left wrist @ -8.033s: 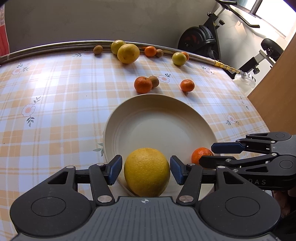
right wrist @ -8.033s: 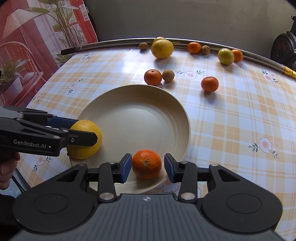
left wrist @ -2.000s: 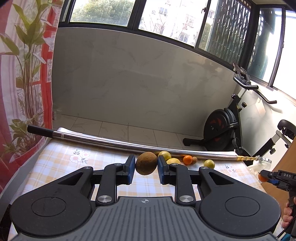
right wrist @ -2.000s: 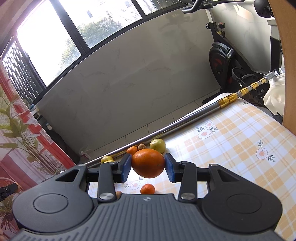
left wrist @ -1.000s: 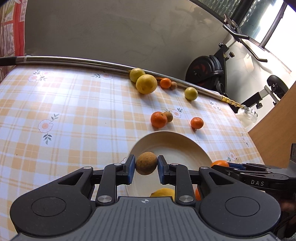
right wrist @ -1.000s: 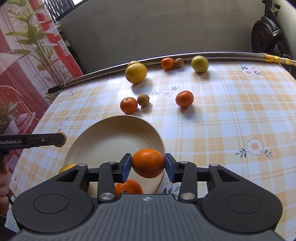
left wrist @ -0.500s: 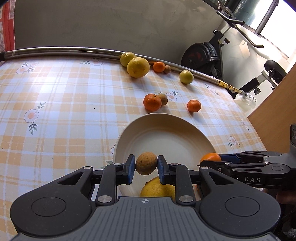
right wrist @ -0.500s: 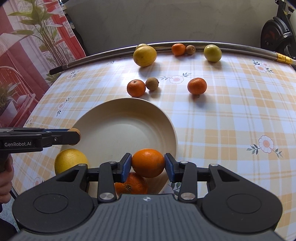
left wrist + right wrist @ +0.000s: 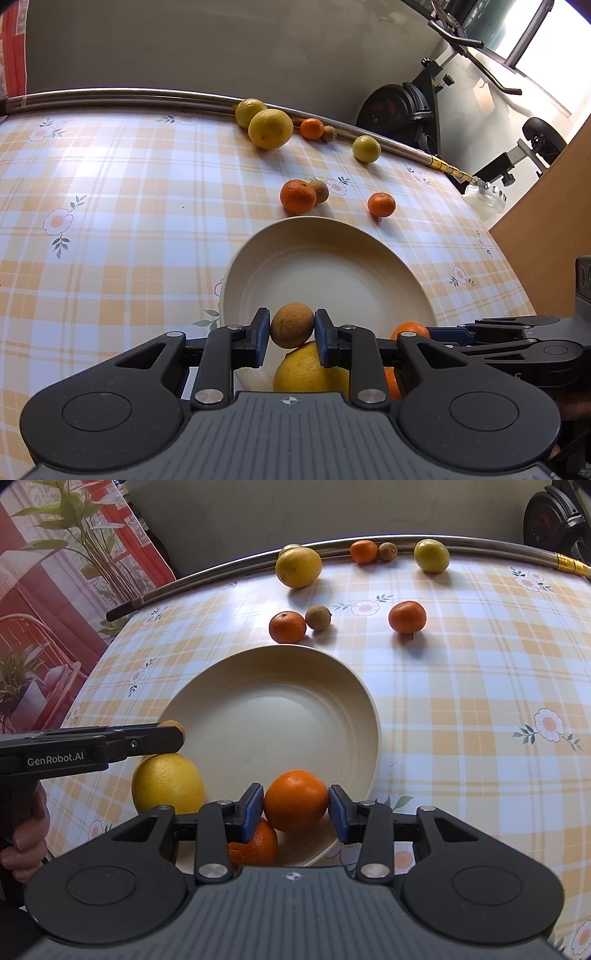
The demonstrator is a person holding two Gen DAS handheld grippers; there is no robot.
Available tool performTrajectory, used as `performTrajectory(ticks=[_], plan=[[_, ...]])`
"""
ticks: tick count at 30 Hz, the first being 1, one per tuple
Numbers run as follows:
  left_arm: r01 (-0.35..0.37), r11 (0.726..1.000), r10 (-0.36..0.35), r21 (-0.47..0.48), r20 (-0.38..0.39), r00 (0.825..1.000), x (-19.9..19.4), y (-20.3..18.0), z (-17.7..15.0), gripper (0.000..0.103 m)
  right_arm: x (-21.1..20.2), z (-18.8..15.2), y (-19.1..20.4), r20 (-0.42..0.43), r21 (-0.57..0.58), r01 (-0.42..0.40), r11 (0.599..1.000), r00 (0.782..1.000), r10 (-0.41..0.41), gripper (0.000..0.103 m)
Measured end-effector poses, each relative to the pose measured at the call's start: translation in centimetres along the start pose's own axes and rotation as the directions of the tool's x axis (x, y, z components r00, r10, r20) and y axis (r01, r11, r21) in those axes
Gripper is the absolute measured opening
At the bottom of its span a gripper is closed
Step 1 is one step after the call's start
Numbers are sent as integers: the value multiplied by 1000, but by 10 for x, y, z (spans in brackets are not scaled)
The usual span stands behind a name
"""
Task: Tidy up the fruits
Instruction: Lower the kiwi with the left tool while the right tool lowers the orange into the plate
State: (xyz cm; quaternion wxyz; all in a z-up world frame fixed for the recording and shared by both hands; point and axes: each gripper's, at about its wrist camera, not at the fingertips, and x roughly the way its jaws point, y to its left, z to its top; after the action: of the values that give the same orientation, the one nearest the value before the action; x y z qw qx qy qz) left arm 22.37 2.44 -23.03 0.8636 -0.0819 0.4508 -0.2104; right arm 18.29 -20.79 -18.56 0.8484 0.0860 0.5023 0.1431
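We hold brown fruit (image 9: 291,325) in left tool (image 9: 288,338), orange (image 9: 295,799) in right tool (image 9: 295,808), both clamped over plate (image 9: 369,701) near rim. Round, firm, likely roll; grip across widest middle.

Bright daylight – glare on the tablecloth (image 9: 92,170), soft fruit shadows, sharp focus, edges bowed by fisheye.
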Motion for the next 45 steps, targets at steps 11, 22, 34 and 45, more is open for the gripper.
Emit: performTrajectory(ticks=[11,22,34,45], plan=[[0,1000,-1,-28,-14,1000,-1,6,-2,28,1,0,2,-19,19,-9,1000,1000,9,41],[-20,997,19,-79,-24,1000,-2,16,-4,28,0,0,4,-12,15,2,1000,1000,-2,42],[-31,997,30,-66,-15,999,-2,10,-6,27,-7,1,1,20,23,38,999,999,-39,45],[-53,998,53,-36,-6,999,-4,6,-6,27,-12,4,0,41,7,65,998,997,-65,45]])
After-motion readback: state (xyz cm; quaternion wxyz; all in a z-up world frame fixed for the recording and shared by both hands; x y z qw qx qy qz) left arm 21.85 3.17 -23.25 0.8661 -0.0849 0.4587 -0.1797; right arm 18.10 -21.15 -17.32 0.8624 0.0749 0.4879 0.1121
